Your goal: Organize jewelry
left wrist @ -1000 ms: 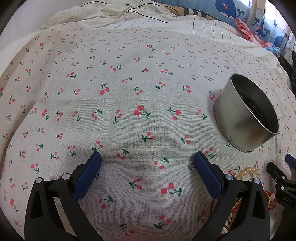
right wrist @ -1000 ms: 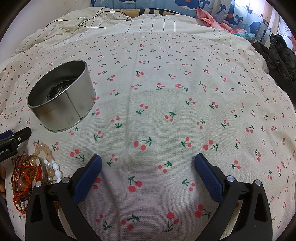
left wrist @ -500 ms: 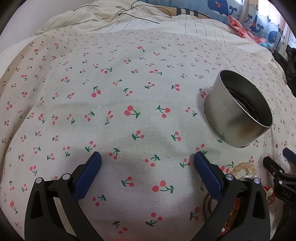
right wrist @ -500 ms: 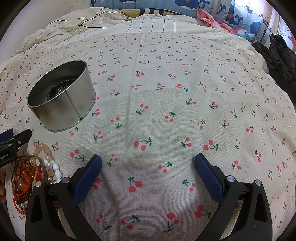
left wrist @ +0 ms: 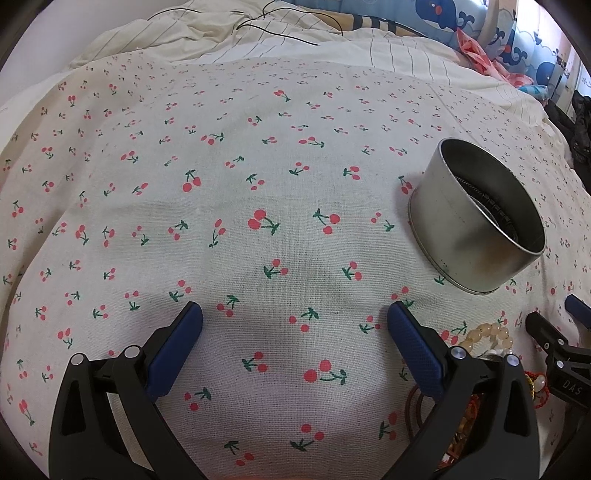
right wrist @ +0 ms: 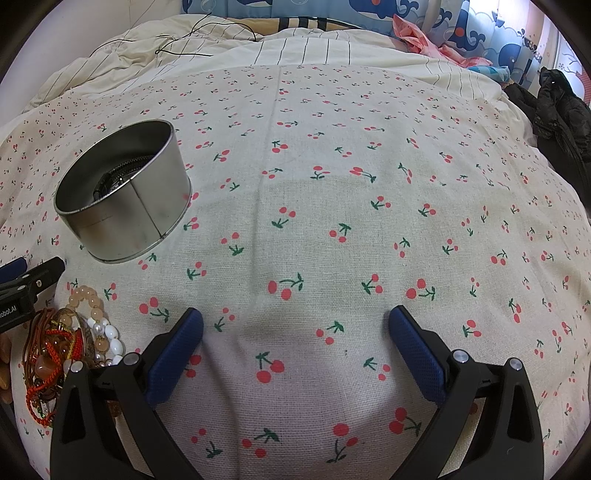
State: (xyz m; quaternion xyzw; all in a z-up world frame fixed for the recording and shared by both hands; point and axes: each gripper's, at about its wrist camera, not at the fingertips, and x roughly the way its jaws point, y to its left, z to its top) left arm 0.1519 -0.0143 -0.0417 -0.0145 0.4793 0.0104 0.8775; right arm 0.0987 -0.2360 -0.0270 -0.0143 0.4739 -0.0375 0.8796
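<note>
A round metal tin (left wrist: 476,221) (right wrist: 125,192) stands on the cherry-print cloth, with a dark chain lying inside it. A heap of bracelets (right wrist: 70,343) lies in front of the tin: peach and white beads, red and brown cords. In the left wrist view that heap (left wrist: 491,339) sits partly hidden behind my right-hand finger. My left gripper (left wrist: 295,328) is open over bare cloth, to the left of the tin and the heap. My right gripper (right wrist: 295,328) is open too, over bare cloth to the right of the heap. Neither holds anything.
The cherry-print cloth (right wrist: 332,184) covers a bed. A striped duvet (right wrist: 295,48) with a thin black cable lies at the back, whale-print bedding (right wrist: 461,22) behind it. A black jacket (right wrist: 561,118) lies at the far right edge.
The left gripper has drifted, so the tin and bracelets sit a little further left and lower in its view. The right gripper has stayed still. Both stay open.
</note>
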